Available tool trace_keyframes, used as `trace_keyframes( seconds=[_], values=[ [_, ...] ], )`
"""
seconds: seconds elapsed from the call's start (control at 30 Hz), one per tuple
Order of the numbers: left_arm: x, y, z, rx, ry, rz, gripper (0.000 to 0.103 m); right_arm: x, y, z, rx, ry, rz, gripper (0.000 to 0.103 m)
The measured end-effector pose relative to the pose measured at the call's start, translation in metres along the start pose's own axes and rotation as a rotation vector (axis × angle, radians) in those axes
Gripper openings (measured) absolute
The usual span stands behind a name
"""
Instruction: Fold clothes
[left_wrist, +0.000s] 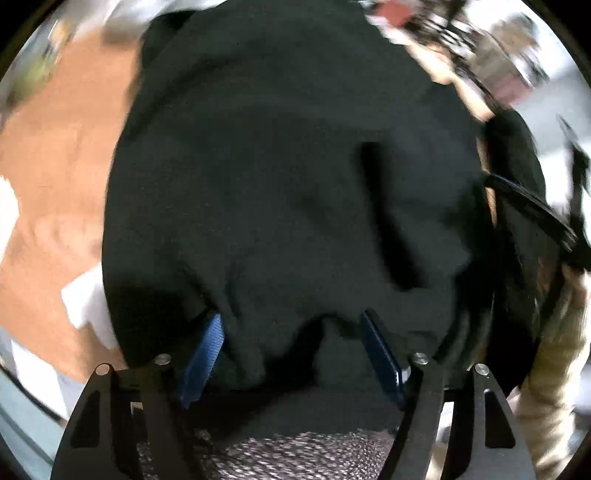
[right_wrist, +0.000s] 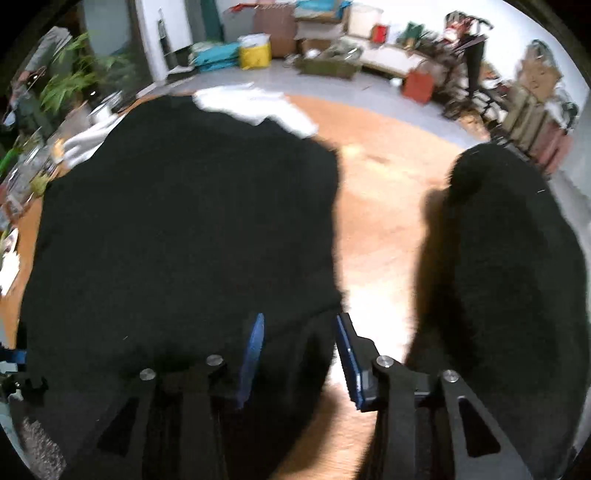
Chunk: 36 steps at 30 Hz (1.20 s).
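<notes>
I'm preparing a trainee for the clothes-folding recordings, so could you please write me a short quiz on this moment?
1. True or false: the black garment lies on a brown tabletop.
2. What colour is the cloth beyond the garment's far edge? A red; B white; C yellow.
3. Fill in: the left tongs stand ___, with black fabric between them.
Key: 1 true; 2 B; 3 open.

garment (left_wrist: 280, 177): black; table (right_wrist: 388, 192): orange-brown; cloth (right_wrist: 258, 103): white; hand-held gripper pads (right_wrist: 253, 354): blue
</notes>
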<state>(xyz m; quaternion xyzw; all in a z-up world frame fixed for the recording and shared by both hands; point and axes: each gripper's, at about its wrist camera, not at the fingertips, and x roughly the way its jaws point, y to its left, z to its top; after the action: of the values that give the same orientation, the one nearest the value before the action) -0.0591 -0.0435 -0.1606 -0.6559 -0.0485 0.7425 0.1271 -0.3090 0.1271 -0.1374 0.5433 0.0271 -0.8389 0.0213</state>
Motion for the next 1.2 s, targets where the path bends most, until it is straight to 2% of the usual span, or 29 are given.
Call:
trace_keyframes(
  seconds=[0.1, 0.13, 0.2, 0.23, 0.33, 0.43, 0.53, 0.67, 0.8, 0.83, 0.9, 0.93, 0.97, 1.07, 1.13, 1.2],
  values=[
    [-0.006, -0.041, 0.002, 0.136, -0.025, 0.077, 0.074, 0.007, 0.011, -0.007, -0.012, 0.074, 0.064, 0.039],
    [-0.005, -0.053, 0.003, 0.168, -0.027, 0.092, 0.074, 0.007, 0.010, -0.010, 0.000, 0.096, 0.097, 0.044],
    [-0.002, -0.063, 0.003, 0.187, -0.015, 0.074, 0.074, 0.004, 0.007, -0.017, 0.026, 0.124, 0.160, 0.053],
    [0.002, -0.063, 0.019, 0.186, -0.008, 0.063, 0.074, 0.002, 0.005, -0.021, 0.039, 0.138, 0.192, 0.057],
    [0.001, -0.059, -0.006, 0.166, 0.004, 0.048, 0.074, 0.008, 0.001, -0.035, 0.072, 0.170, 0.253, 0.059],
    [0.008, -0.060, -0.015, 0.139, 0.018, 0.038, 0.074, 0.018, 0.001, -0.045, 0.093, 0.186, 0.285, 0.037],
    [0.004, -0.048, -0.026, 0.107, 0.018, 0.031, 0.074, 0.012, 0.003, -0.043, 0.093, 0.147, 0.295, 0.005],
    [-0.007, -0.015, -0.042, 0.027, 0.000, 0.040, 0.074, -0.018, 0.012, -0.035, 0.099, 0.090, 0.377, 0.003],
    [-0.013, 0.015, -0.057, -0.065, -0.006, 0.028, 0.074, -0.051, 0.047, -0.028, 0.014, 0.051, 0.383, 0.003],
    [-0.015, 0.020, -0.062, -0.070, -0.010, 0.025, 0.074, -0.055, 0.055, -0.028, -0.009, 0.051, 0.369, 0.003],
    [-0.020, 0.027, -0.071, -0.074, -0.016, 0.016, 0.074, -0.051, 0.062, -0.030, -0.036, 0.069, 0.307, 0.012],
    [-0.023, 0.030, -0.076, -0.076, -0.018, 0.011, 0.074, -0.049, 0.064, -0.032, -0.043, 0.085, 0.270, 0.034],
    [-0.028, 0.036, -0.081, -0.077, -0.021, 0.012, 0.074, -0.046, 0.063, -0.035, -0.033, 0.118, 0.227, 0.044],
    [-0.039, 0.048, -0.091, -0.085, -0.028, 0.013, 0.074, -0.031, 0.044, -0.048, 0.040, 0.217, 0.158, 0.041],
    [-0.041, 0.051, -0.090, -0.093, -0.033, 0.007, 0.074, -0.022, 0.026, -0.056, 0.091, 0.253, 0.159, 0.043],
    [-0.042, 0.053, -0.089, -0.102, -0.038, 0.001, 0.074, -0.013, 0.009, -0.063, 0.163, 0.279, 0.196, 0.042]
  ],
)
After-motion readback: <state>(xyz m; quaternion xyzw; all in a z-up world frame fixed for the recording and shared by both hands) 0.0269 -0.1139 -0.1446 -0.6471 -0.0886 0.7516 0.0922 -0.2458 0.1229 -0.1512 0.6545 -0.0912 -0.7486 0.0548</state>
